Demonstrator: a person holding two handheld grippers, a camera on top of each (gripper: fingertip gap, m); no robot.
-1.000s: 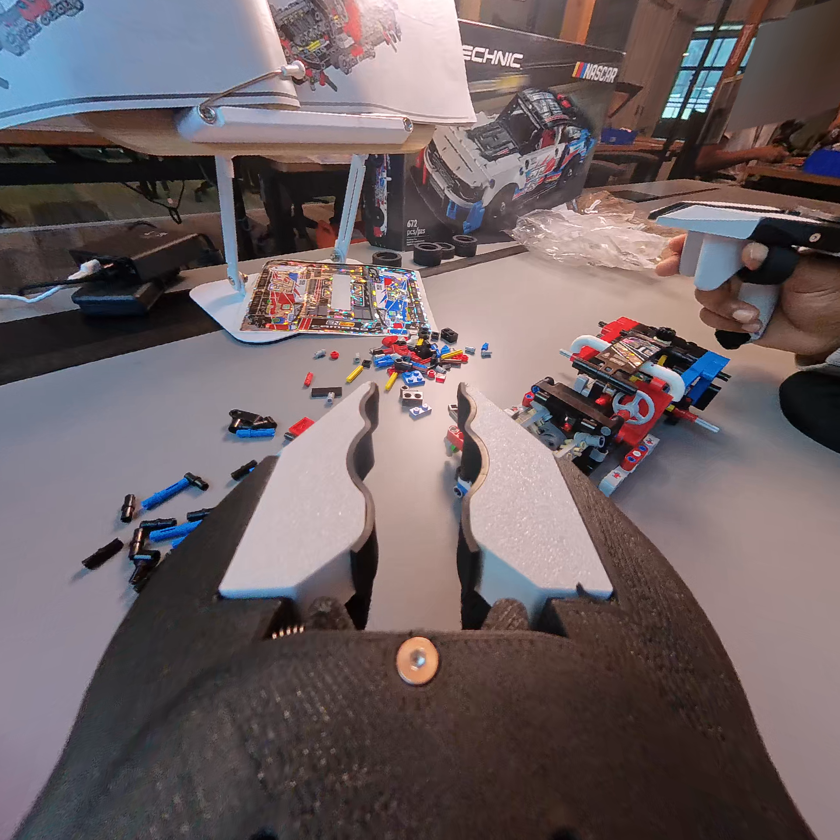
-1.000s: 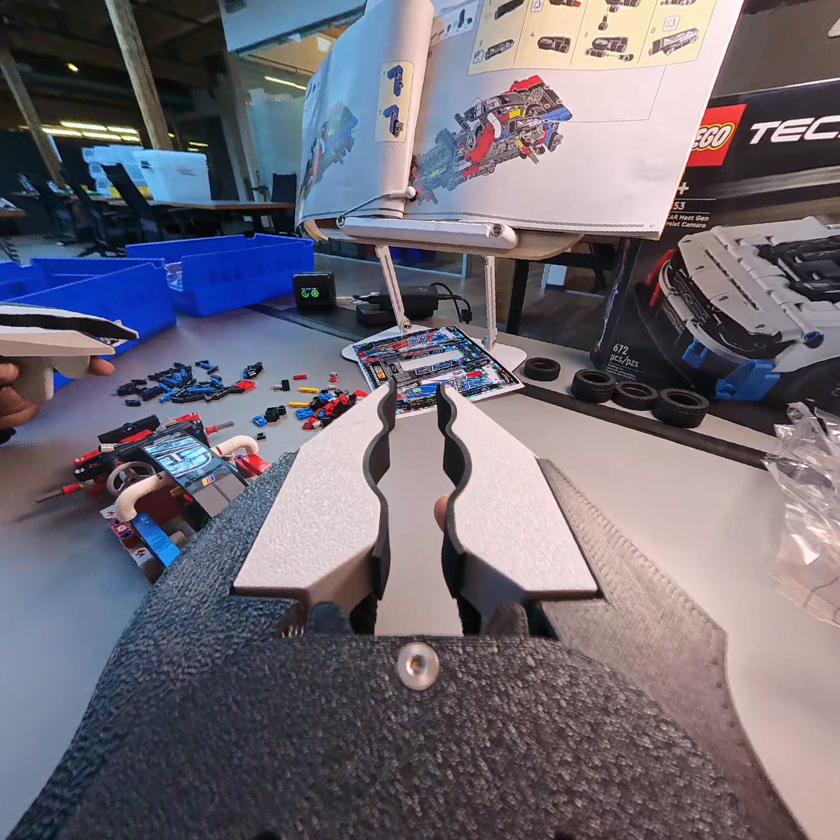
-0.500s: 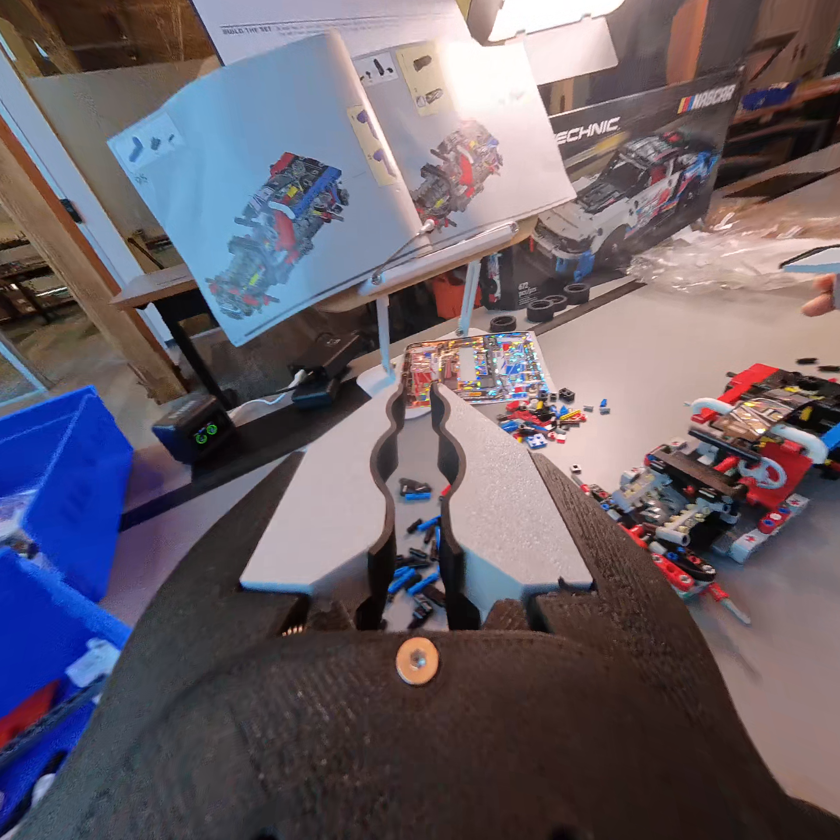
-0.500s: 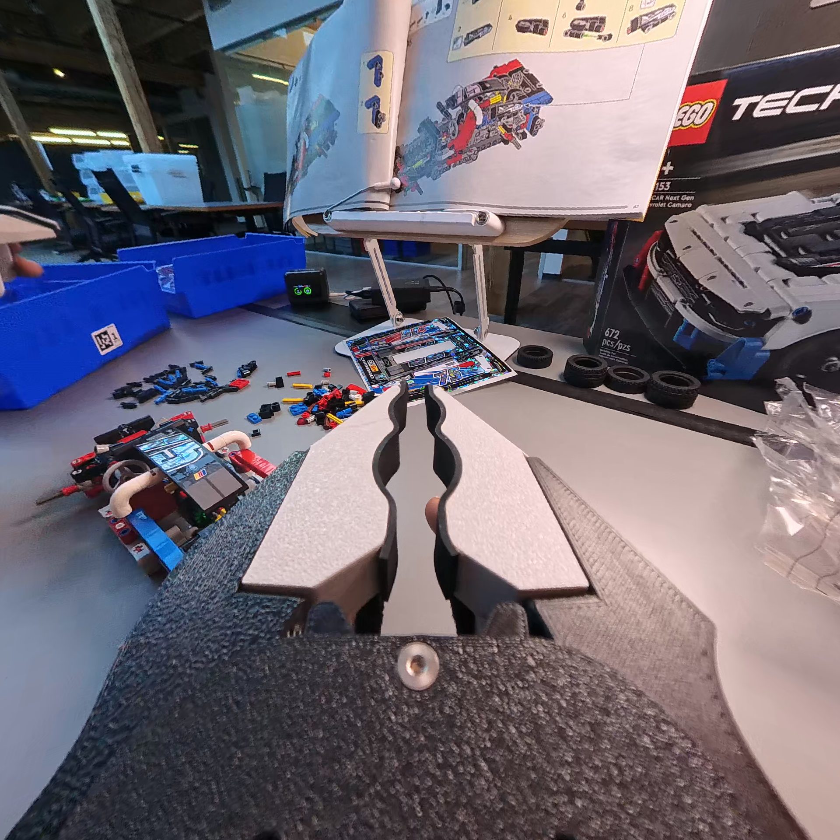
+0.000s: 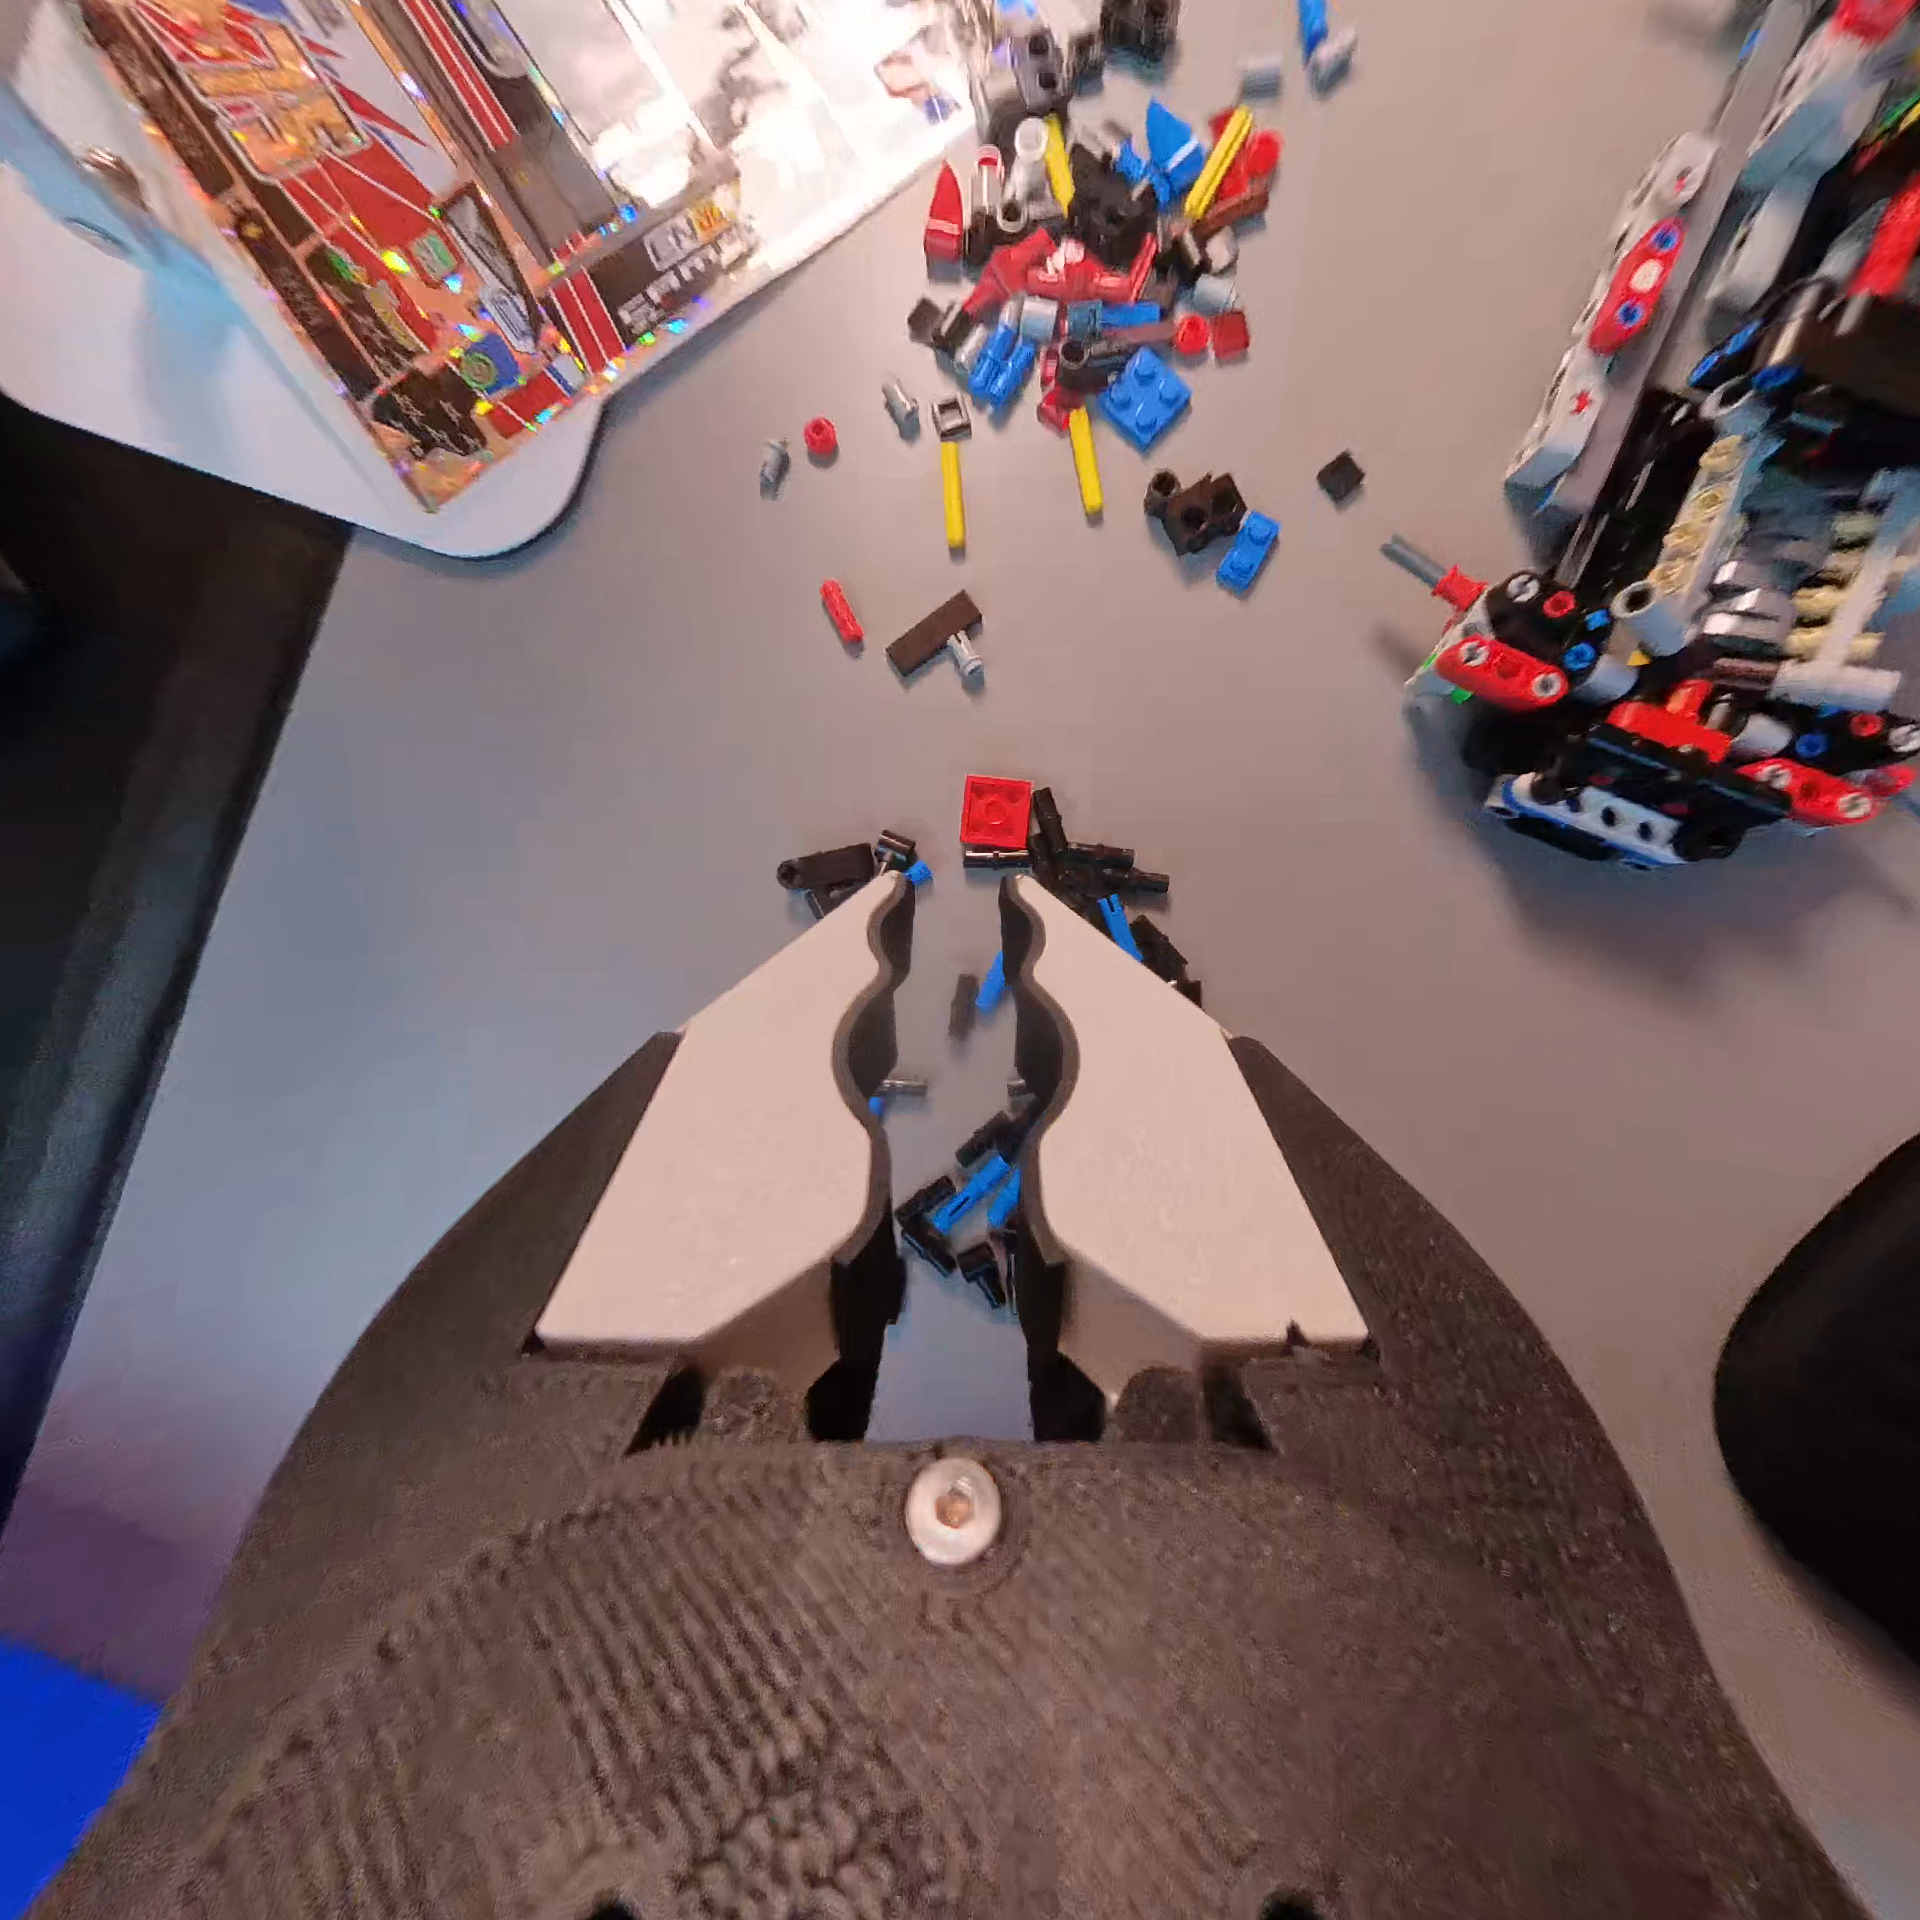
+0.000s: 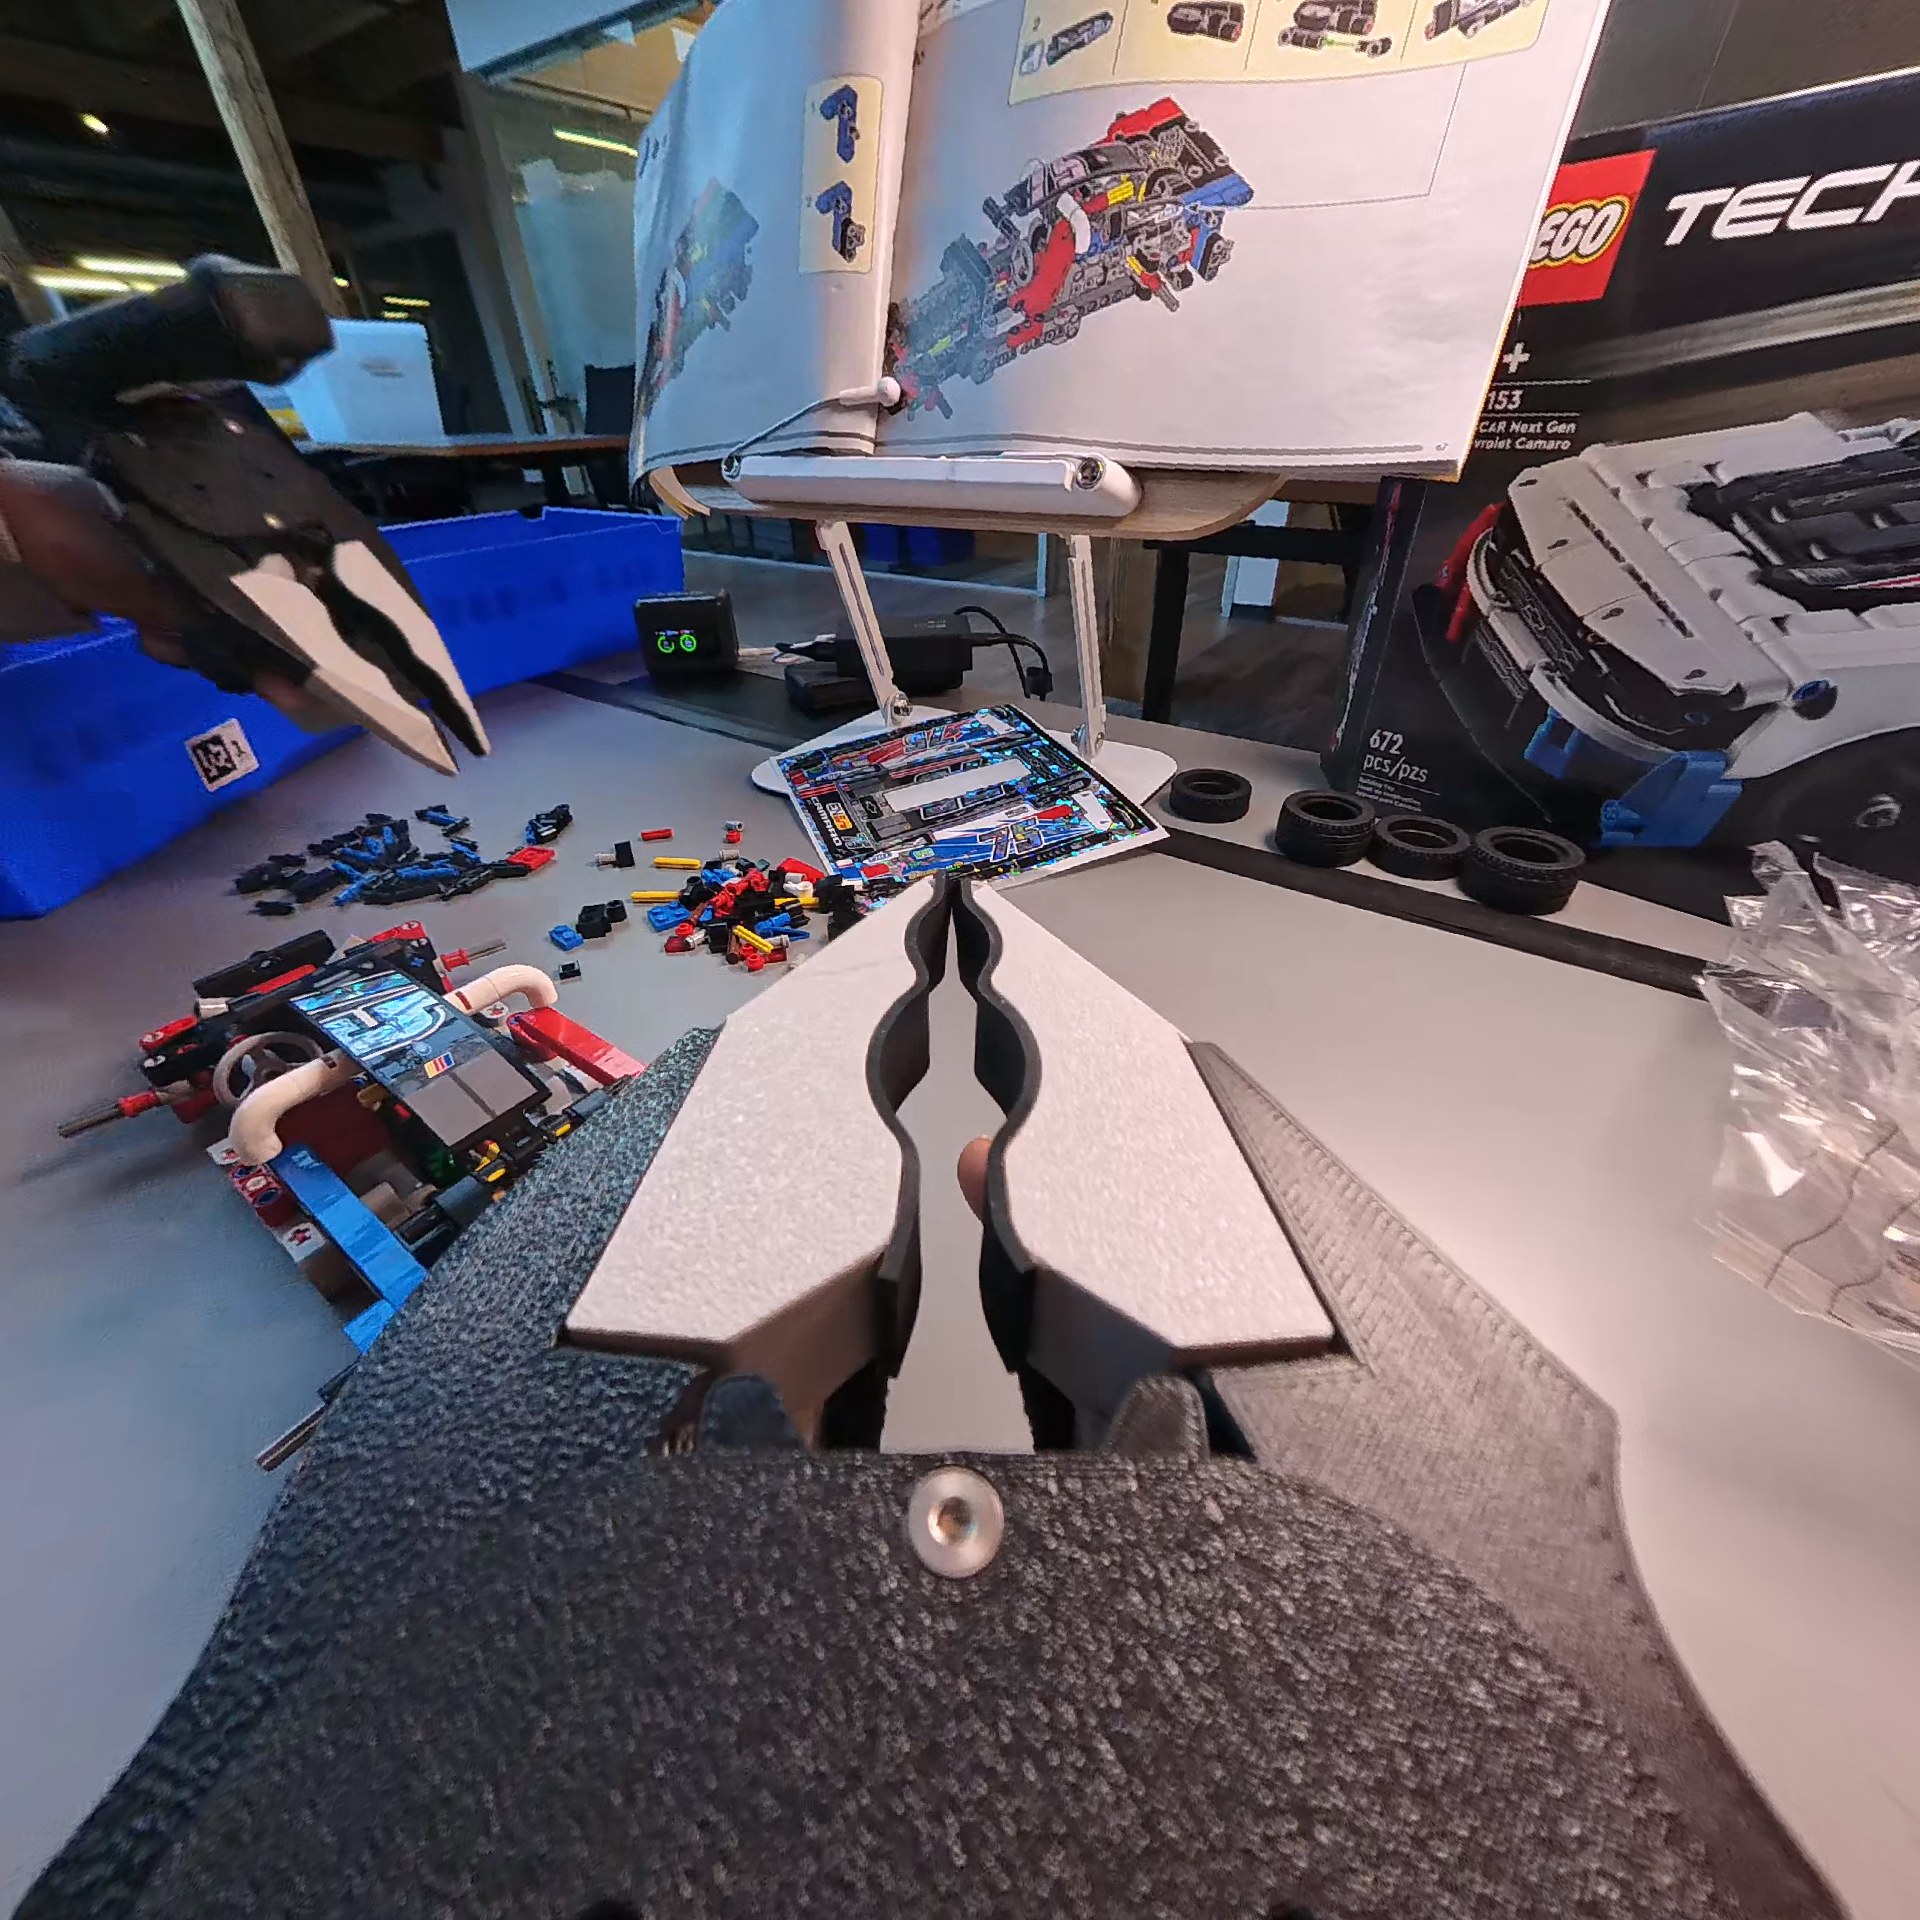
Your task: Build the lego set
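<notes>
Left gripper (image 5: 954,891) is tilted down over a scatter of small black and blue pins (image 5: 977,1195) on the grey worktop (image 5: 520,831). Its jaws stand a little apart with nothing between them; the pins lie on the worktop below the gap. A flat red square piece (image 5: 995,809) sits just ahead of the tips. In the right wrist view this same gripper (image 6: 447,743) hangs in the air above the pin scatter, not touching it.

Right gripper (image 6: 954,894) points across the worktop toward the sticker sheet (image 6: 961,795). Its jaws meet at the tips, or very nearly; nothing is clamped. A fingertip (image 6: 975,1174) shows through the gap farther back.

The part-built car (image 6: 353,1070), red, black and blue with white curved tubes, rests on the worktop left of the right gripper, apart from both grippers. A heap of mixed coloured pieces (image 6: 727,904) lies between the car and the sticker sheet.

An open instruction booklet (image 6: 1091,229) rests on a white stand (image 6: 935,483) over the sticker sheet. Four black tyres (image 6: 1382,831) sit in a row before the set's box (image 6: 1662,520). Crumpled clear bags (image 6: 1829,1091) lie far right. Blue bins (image 6: 540,582) stand at the left rear.
</notes>
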